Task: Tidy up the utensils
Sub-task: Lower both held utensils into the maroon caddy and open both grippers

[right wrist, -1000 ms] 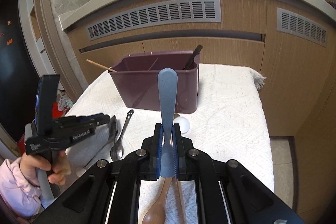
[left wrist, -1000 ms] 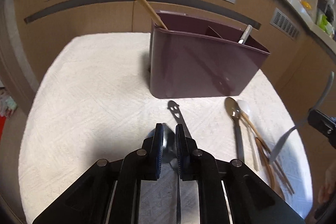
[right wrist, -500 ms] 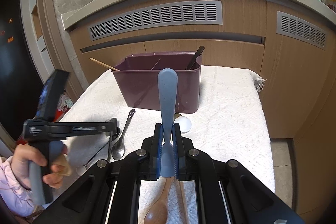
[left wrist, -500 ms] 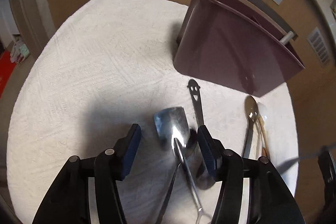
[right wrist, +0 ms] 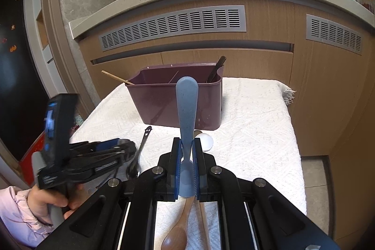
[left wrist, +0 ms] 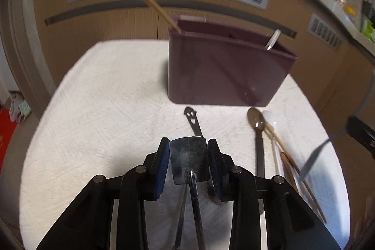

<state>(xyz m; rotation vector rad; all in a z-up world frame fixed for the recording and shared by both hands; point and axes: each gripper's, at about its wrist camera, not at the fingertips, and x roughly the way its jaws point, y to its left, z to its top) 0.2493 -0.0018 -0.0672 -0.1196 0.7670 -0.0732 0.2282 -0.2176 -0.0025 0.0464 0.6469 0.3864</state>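
A purple utensil holder point(left wrist: 225, 69) stands on the white cloth point(left wrist: 105, 109), with a wooden chopstick point(left wrist: 160, 11) and a metal handle point(left wrist: 273, 39) in it; it also shows in the right wrist view point(right wrist: 178, 100). My left gripper point(left wrist: 188, 161) is shut on a square metal spoon point(left wrist: 188, 161), its bowl between the pads. My right gripper point(right wrist: 187, 165) is shut on a blue utensil point(right wrist: 187, 104) whose handle points up toward the holder. A metal spoon with a smiley handle point(left wrist: 193, 121) lies on the cloth.
To the right lie a dark metal spoon point(left wrist: 256, 123), a white spoon point(left wrist: 271, 118) and wooden chopsticks point(left wrist: 295, 165). A wooden spoon point(right wrist: 178, 231) lies under my right gripper. Wooden cabinets with vents point(right wrist: 173, 25) stand behind the table.
My left gripper was open around the square metal spoon; it has shut on its bowl and tilted up to face the holder. The right gripper holds the blue utensil still.
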